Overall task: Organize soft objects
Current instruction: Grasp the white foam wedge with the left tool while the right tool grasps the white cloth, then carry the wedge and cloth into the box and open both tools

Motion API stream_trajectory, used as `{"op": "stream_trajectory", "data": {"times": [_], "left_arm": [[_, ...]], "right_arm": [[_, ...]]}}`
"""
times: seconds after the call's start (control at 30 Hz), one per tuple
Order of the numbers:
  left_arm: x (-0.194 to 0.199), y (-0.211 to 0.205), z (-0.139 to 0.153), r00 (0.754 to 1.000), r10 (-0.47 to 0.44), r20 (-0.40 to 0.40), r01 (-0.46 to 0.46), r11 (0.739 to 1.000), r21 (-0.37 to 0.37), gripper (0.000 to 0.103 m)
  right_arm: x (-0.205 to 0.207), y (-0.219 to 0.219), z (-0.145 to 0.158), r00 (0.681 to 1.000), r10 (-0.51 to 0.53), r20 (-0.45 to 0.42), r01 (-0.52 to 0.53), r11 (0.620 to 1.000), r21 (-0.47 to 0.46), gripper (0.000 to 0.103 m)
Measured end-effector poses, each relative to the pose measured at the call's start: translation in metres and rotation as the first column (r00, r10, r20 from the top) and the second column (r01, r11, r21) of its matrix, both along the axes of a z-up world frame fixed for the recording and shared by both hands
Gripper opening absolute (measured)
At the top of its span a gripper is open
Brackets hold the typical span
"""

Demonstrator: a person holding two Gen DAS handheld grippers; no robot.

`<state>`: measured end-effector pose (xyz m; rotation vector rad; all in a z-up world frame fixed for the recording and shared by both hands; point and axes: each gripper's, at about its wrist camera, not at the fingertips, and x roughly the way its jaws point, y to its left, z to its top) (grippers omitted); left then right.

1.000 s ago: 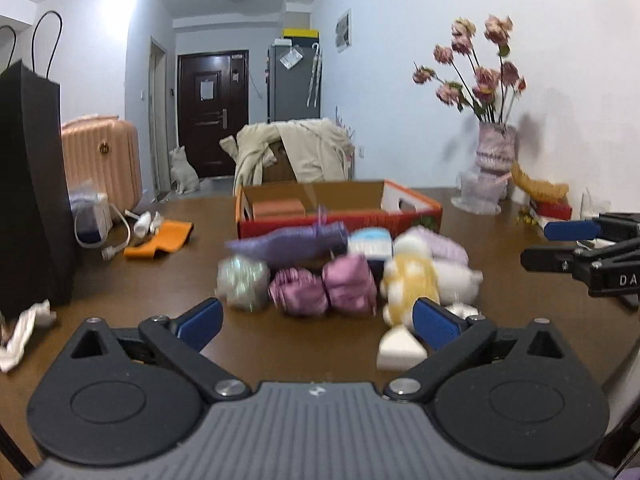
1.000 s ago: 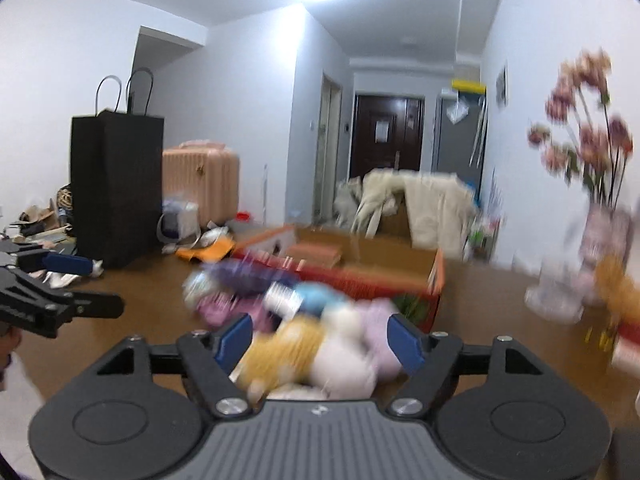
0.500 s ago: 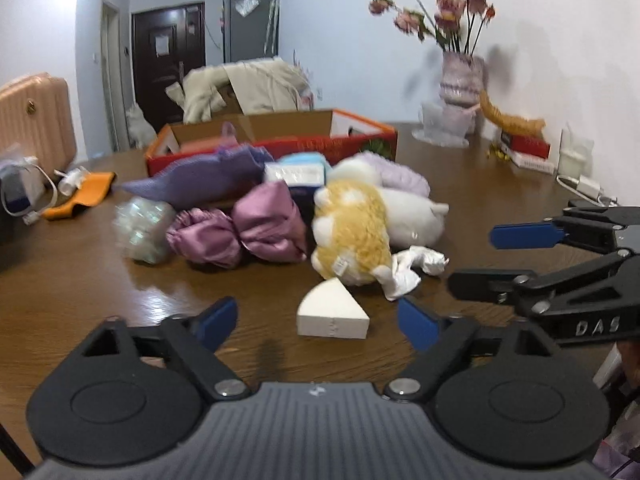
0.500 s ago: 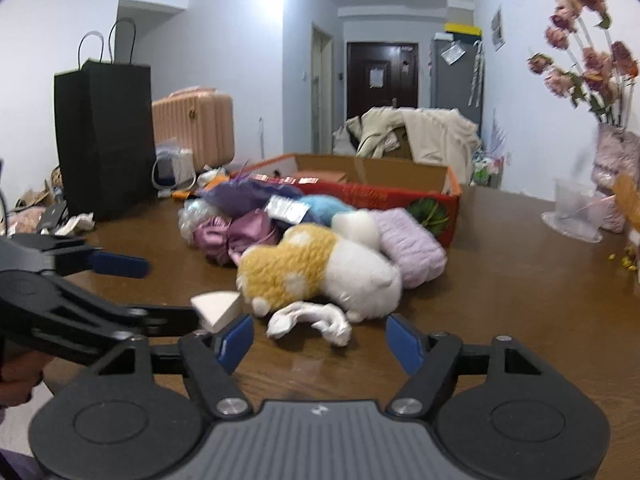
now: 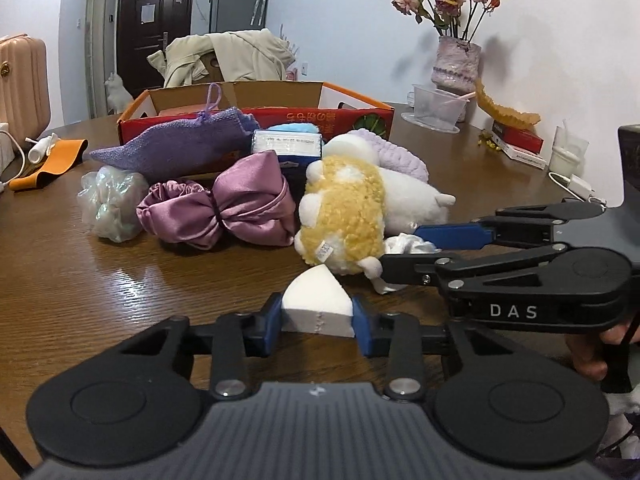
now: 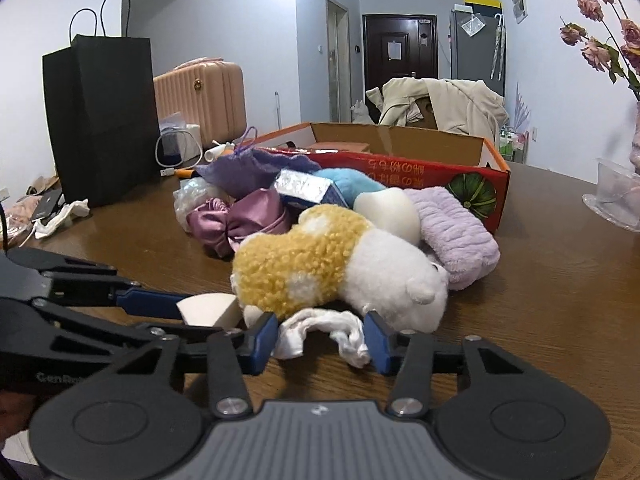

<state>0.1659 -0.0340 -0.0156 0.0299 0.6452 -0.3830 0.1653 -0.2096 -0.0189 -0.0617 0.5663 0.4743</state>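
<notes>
My left gripper (image 5: 317, 320) is shut on a white wedge-shaped sponge (image 5: 318, 305) that rests on the brown table. My right gripper (image 6: 322, 338) has its blue fingers on both sides of a crumpled white cloth (image 6: 324, 332); they touch it. Behind them lies a pile: a yellow and white plush toy (image 6: 332, 264), a purple satin scrunchie (image 5: 236, 208), a lilac knitted pouch (image 5: 184, 144), a lilac fluffy band (image 6: 456, 236), a pearly mesh ball (image 5: 114, 204) and a blue plush (image 6: 352, 184). The right gripper also shows in the left wrist view (image 5: 404, 252).
An open red and orange cardboard box (image 5: 360, 114) stands behind the pile. A black paper bag (image 6: 100, 120) and a pink suitcase (image 6: 200, 96) are at the left. A vase of dried roses (image 5: 456, 60), a clear cup (image 5: 438, 102) and a charger (image 5: 576, 184) are at the right.
Both grippers have moved forward and down to the table. The left one has shut on the white sponge. The right one has narrowed around the white cloth.
</notes>
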Motion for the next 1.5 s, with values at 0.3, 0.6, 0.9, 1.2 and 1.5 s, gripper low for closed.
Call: {"op": "stream_trajectory", "data": {"times": [0.3, 0.6, 0.9, 1.2, 1.5], "left_arm": [[-0.015, 0.025, 0.024, 0.999, 0.021, 0.033, -0.02, 0.999, -0.037, 0.035], [0.046, 0.051, 0.093, 0.987, 0.041, 0.157, -0.024, 0.994, -0.107, 0.035], [0.269, 0.018, 0.135, 0.999, 0.008, 0.031, -0.005, 0.997, -0.081, 0.036], [0.417, -0.015, 0.061, 0.97, 0.12, -0.211, -0.113, 0.993, 0.044, 0.067], [0.372, 0.019, 0.12, 0.989, 0.115, -0.09, -0.12, 0.991, -0.06, 0.079]], "right_arm": [[-0.026, -0.017, 0.005, 1.0, 0.018, -0.022, -0.018, 1.0, -0.024, 0.02], [0.001, -0.045, 0.065, 0.994, -0.001, 0.109, -0.003, 0.999, 0.039, 0.019], [0.216, -0.04, 0.112, 0.998, 0.026, 0.059, -0.022, 0.998, -0.06, 0.019], [0.376, 0.008, 0.064, 0.995, -0.076, -0.058, 0.05, 0.932, -0.358, 0.031], [0.356, -0.005, 0.098, 0.996, -0.083, 0.025, 0.087, 0.96, -0.266, 0.064]]}}
